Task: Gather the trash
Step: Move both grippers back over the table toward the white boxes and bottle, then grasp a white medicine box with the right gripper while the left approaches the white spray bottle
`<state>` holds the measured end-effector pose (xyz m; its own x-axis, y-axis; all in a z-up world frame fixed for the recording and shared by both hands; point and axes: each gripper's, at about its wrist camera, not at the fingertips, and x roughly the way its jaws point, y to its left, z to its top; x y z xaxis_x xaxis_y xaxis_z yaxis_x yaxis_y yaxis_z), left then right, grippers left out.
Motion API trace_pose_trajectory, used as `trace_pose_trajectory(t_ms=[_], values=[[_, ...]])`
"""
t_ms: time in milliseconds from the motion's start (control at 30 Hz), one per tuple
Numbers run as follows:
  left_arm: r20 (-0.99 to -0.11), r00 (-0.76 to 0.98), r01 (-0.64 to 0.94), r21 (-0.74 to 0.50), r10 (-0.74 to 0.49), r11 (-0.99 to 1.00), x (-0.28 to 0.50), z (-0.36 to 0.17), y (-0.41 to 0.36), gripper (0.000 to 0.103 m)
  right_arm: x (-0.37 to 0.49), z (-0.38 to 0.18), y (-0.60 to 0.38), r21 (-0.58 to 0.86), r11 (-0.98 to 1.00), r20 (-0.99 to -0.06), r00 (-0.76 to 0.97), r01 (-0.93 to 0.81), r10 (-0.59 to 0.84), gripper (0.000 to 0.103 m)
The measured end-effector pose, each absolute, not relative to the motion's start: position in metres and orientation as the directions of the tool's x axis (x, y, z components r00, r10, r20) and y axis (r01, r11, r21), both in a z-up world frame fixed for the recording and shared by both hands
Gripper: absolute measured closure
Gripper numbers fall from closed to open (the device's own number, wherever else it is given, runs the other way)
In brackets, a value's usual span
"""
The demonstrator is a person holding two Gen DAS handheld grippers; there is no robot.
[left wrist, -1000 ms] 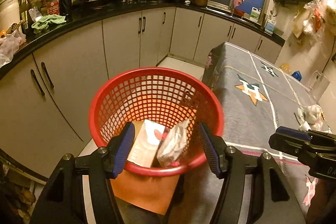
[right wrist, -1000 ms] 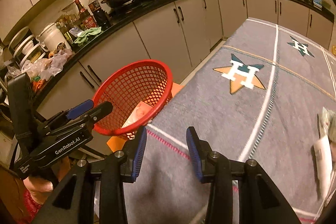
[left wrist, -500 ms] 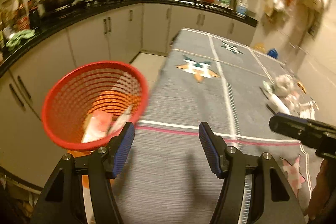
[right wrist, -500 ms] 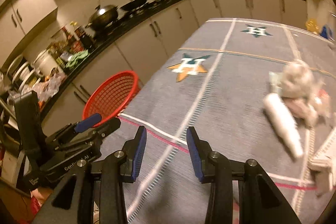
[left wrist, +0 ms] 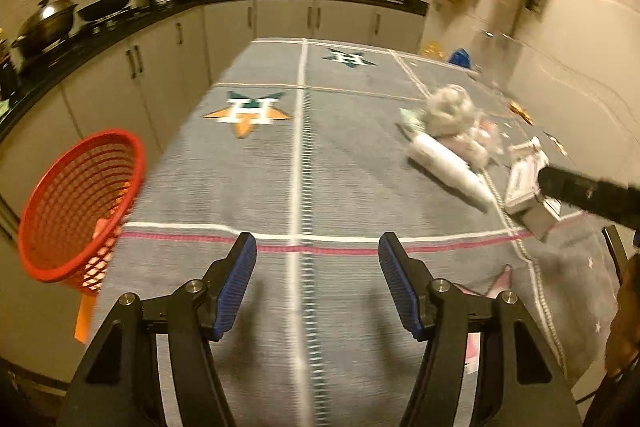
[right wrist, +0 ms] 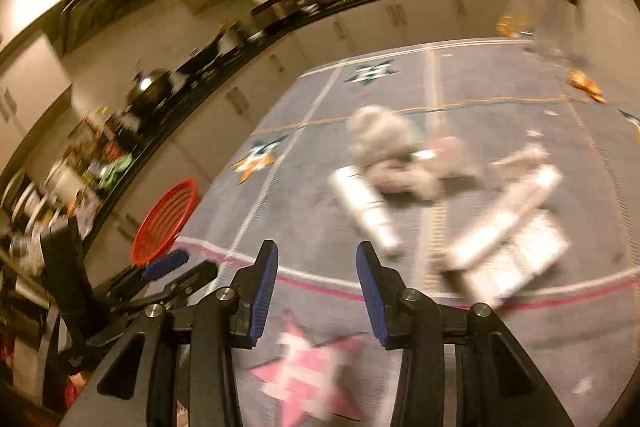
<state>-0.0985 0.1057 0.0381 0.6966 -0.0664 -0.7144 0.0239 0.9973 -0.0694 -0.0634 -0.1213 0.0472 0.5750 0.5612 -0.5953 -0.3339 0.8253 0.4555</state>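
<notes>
A red mesh basket (left wrist: pixel 76 203) stands off the table's left edge; it also shows in the right wrist view (right wrist: pixel 166 221). Trash lies on the right of the grey cloth: a white tube (left wrist: pixel 448 167), a crumpled wad (left wrist: pixel 450 105) and a flat white box (left wrist: pixel 526 183). In the right wrist view the tube (right wrist: pixel 364 209), the wad (right wrist: pixel 380 135) and the box (right wrist: pixel 508 247) are blurred. My left gripper (left wrist: pixel 314 265) is open and empty over the cloth. My right gripper (right wrist: pixel 316 271) is open and empty, just short of the tube.
The table carries a grey cloth (left wrist: pixel 280 167) with star patterns. Kitchen cabinets and a dark counter (left wrist: pixel 120 27) with pots run along the left and back. A wall (left wrist: pixel 560 67) with hanging bags is on the right.
Both grippers have swung right, away from the basket toward the trash pile. The basket has slid to the left edge of both views. Both grippers stay open and empty.
</notes>
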Motion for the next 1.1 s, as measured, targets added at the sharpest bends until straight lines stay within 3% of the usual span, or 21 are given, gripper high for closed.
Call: trace_pose_trajectory(t_ms=[200, 400, 633, 867, 1100], values=[[-0.720, 0.687, 0.087, -0.056, -0.101, 0.995, -0.095, 0.037, 0.077, 0.040, -0.049, 0.050, -0.189, 0.497, 0.850, -0.602, 0.637, -0.174, 0.482, 0.055], [-0.728, 0.678, 0.108, -0.043, -0.106, 0.993, -0.093, 0.034, 0.069, 0.040, -0.015, 0.036, -0.223, 0.481, 0.876, -0.681, 0.612, -0.039, 0.401, 0.054], [-0.732, 0.671, 0.119, -0.051, -0.118, 0.992, -0.089, 0.036, 0.067, 0.040, 0.026, 0.019, -0.223, 0.488, 0.873, -0.732, 0.542, -0.007, 0.413, 0.055], [-0.736, 0.667, 0.133, -0.041, -0.120, 0.990, -0.078, 0.038, 0.056, 0.040, 0.041, 0.008, -0.205, 0.488, 0.871, -0.750, 0.484, -0.056, 0.451, 0.075], [-0.755, 0.642, 0.135, -0.062, -0.135, 0.989, -0.058, 0.038, 0.043, 0.040, 0.025, 0.028, -0.188, 0.523, 0.824, -0.659, 0.510, -0.217, 0.553, 0.085]])
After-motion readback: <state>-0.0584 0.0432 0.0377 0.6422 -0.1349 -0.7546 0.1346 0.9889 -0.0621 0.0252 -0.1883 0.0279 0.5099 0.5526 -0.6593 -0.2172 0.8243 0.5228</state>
